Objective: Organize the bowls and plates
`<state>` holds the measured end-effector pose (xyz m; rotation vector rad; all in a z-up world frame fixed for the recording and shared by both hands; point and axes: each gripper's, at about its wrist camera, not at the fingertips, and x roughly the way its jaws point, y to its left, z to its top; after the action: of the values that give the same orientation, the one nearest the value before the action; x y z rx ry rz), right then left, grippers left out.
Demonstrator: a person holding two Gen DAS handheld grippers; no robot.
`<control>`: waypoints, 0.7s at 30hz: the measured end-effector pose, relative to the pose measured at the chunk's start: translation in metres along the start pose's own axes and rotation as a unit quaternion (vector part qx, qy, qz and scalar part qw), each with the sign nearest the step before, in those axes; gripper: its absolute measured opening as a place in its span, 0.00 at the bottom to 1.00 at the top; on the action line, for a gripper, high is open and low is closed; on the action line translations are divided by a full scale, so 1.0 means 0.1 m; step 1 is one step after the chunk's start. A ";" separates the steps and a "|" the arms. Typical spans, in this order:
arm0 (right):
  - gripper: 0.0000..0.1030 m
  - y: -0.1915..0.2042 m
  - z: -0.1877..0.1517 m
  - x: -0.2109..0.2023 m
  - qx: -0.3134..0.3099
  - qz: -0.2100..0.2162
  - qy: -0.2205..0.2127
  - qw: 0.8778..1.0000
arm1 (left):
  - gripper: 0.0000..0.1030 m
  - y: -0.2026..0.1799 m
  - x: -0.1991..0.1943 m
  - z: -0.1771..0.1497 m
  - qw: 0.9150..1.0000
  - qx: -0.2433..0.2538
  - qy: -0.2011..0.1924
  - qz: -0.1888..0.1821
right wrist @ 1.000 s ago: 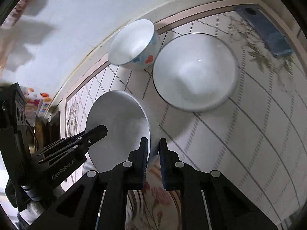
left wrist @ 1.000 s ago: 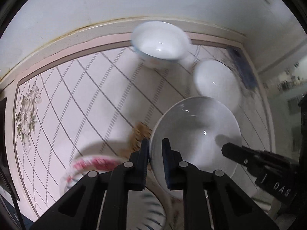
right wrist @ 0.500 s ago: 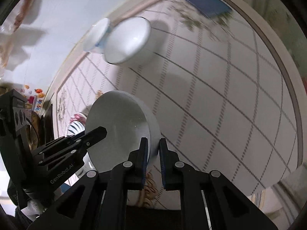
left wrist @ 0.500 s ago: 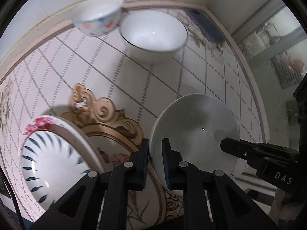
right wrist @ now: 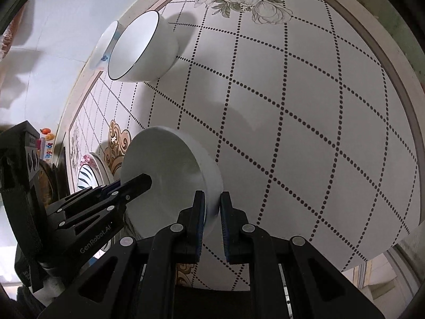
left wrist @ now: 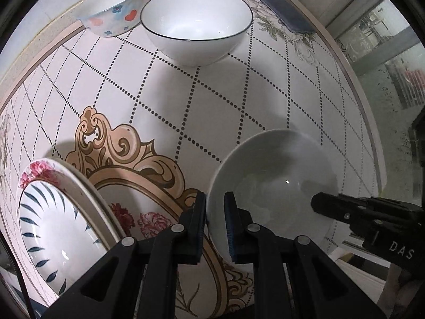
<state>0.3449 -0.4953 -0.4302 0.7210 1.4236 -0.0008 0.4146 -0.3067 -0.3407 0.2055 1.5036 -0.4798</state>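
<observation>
Both grippers hold one plain white bowl (left wrist: 276, 186) by opposite sides of its rim, above the table. My left gripper (left wrist: 215, 212) is shut on its near rim; my right gripper (right wrist: 212, 212) is shut on the rim of the same bowl (right wrist: 170, 170). A larger white bowl with a dark rim (left wrist: 196, 24) stands at the far side, and it also shows in the right wrist view (right wrist: 140, 50). A bowl with heart patterns (left wrist: 114, 10) stands beside it. A blue-leaf plate (left wrist: 50, 228) lies on a flower-rimmed plate at the near left.
The round table (left wrist: 159, 101) has a dotted diamond pattern and a gold ornament in the middle. A dark blue phone (left wrist: 281, 8) lies at the far right edge. A wall runs behind the far bowls.
Both grippers have carried the white bowl back toward the near right of the table. The far bowls and the stacked plates have come fully into view.
</observation>
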 end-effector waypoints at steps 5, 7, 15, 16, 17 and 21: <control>0.19 0.00 0.12 -0.24 -0.001 0.022 0.016 1.000 | 0.17 0.19 -0.54 0.06 0.999 -0.027 -0.037 -0.012; 0.34 0.03 0.22 -0.42 -0.005 0.024 0.001 1.000 | 0.34 0.31 -0.72 0.22 0.997 -0.046 -0.058 -0.024; 0.47 0.38 1.26 -0.49 -0.026 0.056 -0.069 0.996 | 0.43 0.77 -0.51 1.19 0.990 -0.117 -0.079 -0.026; 0.47 0.41 1.38 -0.42 -0.024 0.060 -0.067 0.996 | 0.43 0.80 -0.42 1.28 0.990 -0.119 -0.071 -0.027; 0.47 0.46 1.49 -0.33 -0.023 0.061 -0.064 0.996 | 0.42 0.81 -0.34 1.33 0.991 -0.120 -0.061 -0.028; 0.39 0.50 1.81 0.05 -0.012 0.066 -0.039 0.997 | 0.17 0.81 -0.07 1.48 0.991 -0.123 -0.044 -0.033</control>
<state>0.5275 -0.5354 -0.4165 0.7866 1.2972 0.0907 0.5827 -0.2954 -0.3362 -0.0589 1.4722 -0.3478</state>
